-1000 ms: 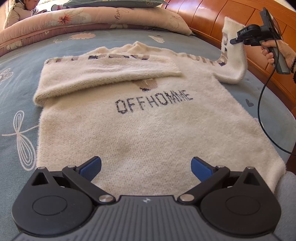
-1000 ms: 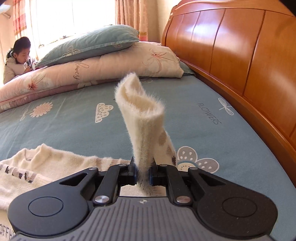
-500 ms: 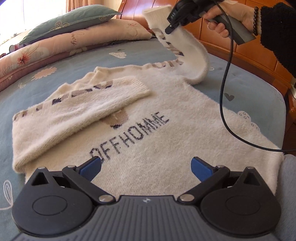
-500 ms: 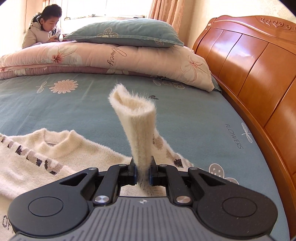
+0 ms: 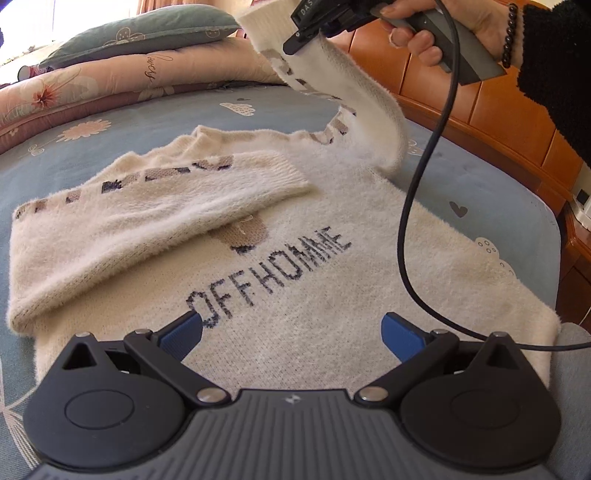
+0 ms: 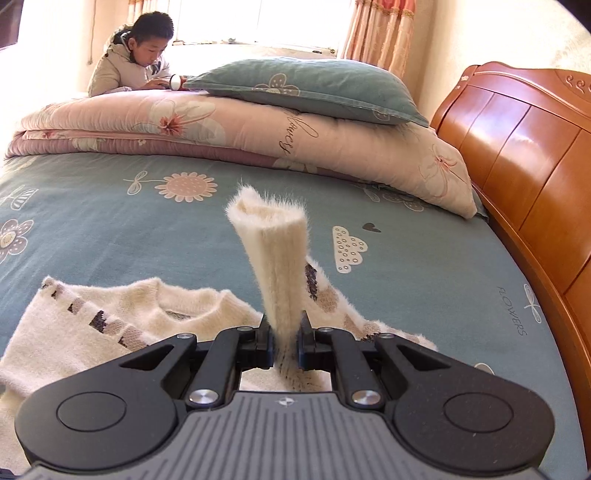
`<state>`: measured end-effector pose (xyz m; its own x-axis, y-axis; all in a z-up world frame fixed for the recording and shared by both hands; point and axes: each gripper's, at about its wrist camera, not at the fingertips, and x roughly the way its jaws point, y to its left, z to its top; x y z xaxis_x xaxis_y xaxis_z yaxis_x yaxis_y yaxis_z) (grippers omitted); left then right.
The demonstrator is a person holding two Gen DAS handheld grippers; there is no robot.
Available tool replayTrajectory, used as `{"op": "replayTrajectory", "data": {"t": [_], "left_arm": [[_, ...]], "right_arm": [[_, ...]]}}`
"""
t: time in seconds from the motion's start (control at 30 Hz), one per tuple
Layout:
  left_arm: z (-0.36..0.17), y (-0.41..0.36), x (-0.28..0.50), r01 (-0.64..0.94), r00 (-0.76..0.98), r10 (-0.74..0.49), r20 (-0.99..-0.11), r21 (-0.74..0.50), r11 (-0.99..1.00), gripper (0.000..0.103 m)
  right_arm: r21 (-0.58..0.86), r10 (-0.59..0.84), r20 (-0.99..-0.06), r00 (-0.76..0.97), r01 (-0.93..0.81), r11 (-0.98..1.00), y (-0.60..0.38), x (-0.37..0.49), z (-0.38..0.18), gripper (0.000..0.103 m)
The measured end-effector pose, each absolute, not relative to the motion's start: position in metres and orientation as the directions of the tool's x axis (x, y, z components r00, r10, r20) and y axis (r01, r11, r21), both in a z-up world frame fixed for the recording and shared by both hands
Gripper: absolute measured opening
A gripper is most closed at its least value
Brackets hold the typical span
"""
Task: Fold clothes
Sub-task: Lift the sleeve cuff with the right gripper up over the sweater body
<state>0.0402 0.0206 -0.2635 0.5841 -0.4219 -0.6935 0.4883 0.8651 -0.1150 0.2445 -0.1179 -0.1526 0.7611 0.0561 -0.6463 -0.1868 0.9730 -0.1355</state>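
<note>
A cream fuzzy sweater (image 5: 332, 280) with dark lettering lies flat on the blue bedsheet (image 5: 118, 125). One sleeve (image 5: 155, 206) is folded across its chest. My right gripper (image 6: 284, 343) is shut on the cuff of the other sleeve (image 6: 277, 266) and holds it up in the air; in the left wrist view that lifted sleeve (image 5: 351, 96) hangs from the right gripper (image 5: 306, 33) above the sweater's shoulder. My left gripper (image 5: 291, 332) stands open over the sweater's lower part, with nothing between its blue pads (image 5: 183, 334).
A folded pink quilt (image 6: 258, 136) and a teal pillow (image 6: 306, 88) lie at the far side of the bed, with a person (image 6: 136, 55) behind them. A wooden headboard (image 6: 528, 155) runs along the right. A black cable (image 5: 417, 206) hangs from the right gripper's handle.
My right gripper has carried the lifted sleeve leftward, over toward the sweater's body. The left gripper has shifted and rolled a little, and stays open.
</note>
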Motion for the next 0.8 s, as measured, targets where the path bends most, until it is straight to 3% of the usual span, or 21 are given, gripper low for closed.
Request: {"op": "replayTrajectory", "data": {"t": [0.33, 0.8], "left_arm": [[-0.275, 0.03, 0.051, 0.435, 0.566, -0.402, -0.719, -0.154, 0.887, 0.102], [-0.276, 0.029, 0.053, 0.424, 0.562, -0.376, -0.737, -0.133, 0.896, 0.102]], "right_arm": [[-0.164, 0.172, -0.631, 0.757, -0.346, 0.924, -0.055, 0.236, -0.151, 0.012], [-0.202, 0.232, -0.71, 0.665, -0.508, 0.837, 0.002, 0.229, -0.202, 0.013]]}}
